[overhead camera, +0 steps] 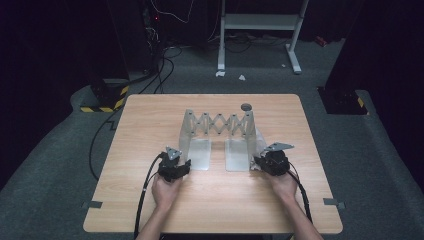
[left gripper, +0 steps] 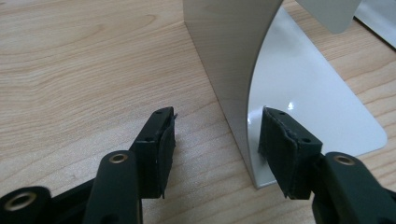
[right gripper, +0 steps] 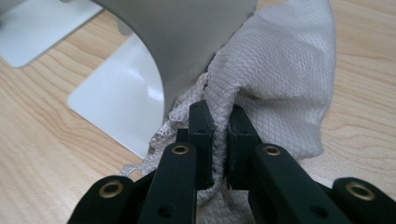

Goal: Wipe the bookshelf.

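A metal folding rack (overhead camera: 218, 123) with a scissor lattice stands mid-table on two flat base plates. My left gripper (overhead camera: 184, 163) is at its left upright. In the left gripper view that gripper (left gripper: 217, 142) is open, its jaws either side of the upright's (left gripper: 229, 56) lower edge, one over the wood and one over the base plate (left gripper: 308, 93). A white mesh cloth (right gripper: 280, 79) lies bunched against the right upright (right gripper: 187, 42). My right gripper (right gripper: 221, 140) is shut on a fold of it. In the high view the right gripper (overhead camera: 258, 161) sits by the cloth (overhead camera: 260, 136).
A small grey round disc (overhead camera: 246, 106) lies on the wooden table (overhead camera: 150, 120) behind the rack. Grey tape tabs (overhead camera: 94, 204) mark the table's front corners. On the floor behind are a white stand frame (overhead camera: 260, 22), cables and a hazard-striped base (overhead camera: 105, 97).
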Tool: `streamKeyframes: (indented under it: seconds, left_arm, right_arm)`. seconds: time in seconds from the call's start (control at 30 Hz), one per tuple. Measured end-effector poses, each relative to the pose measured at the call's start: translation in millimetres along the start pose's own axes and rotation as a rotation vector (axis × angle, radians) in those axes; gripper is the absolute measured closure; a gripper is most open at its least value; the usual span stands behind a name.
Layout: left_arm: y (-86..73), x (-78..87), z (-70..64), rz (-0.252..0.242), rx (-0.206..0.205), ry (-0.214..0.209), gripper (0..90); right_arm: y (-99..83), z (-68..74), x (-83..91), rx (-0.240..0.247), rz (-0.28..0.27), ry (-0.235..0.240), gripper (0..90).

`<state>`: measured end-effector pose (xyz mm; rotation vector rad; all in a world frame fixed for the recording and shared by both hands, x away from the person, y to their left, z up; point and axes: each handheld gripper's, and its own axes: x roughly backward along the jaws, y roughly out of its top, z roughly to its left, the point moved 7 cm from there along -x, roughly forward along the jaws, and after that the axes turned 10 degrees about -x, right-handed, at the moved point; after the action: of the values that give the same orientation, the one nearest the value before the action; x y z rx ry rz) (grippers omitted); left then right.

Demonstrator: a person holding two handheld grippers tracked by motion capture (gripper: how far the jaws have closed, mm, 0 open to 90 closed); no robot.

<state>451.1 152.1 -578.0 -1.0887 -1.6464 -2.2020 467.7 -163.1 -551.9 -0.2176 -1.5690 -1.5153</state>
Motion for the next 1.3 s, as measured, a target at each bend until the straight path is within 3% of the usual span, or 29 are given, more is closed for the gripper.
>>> streamKeyframes:
  seconds: [0.2, 0.43, 0.83, 1.03, 1.3]
  left_arm:
    - [0.3, -0.3, -0.1, 0.001, -0.002, 0.000, 46.1]
    - [0.3, -0.2, 0.0, 0.003, -0.004, 0.001, 46.0]
    - [0.3, -0.3, -0.1, 0.003, -0.003, 0.000, 46.1]
    - [0.3, -0.3, -0.1, 0.004, -0.003, 0.001, 46.1]
    - [0.4, -0.4, 0.0, 0.003, -0.003, 0.000, 46.1]
  right_arm:
    - [13.6, 5.6, 20.6, 0.000, -0.059, 0.042, 83.6]
    - [36.2, 20.2, 51.5, 0.056, -0.128, 0.067, 83.6]
    - [72.2, 35.8, 102.7, 0.128, -0.232, 0.066, 83.5]
    - [78.3, 40.8, 109.6, 0.143, -0.252, 0.071, 83.5]
    - [57.1, 32.8, 84.5, 0.096, -0.199, 0.083, 83.5]
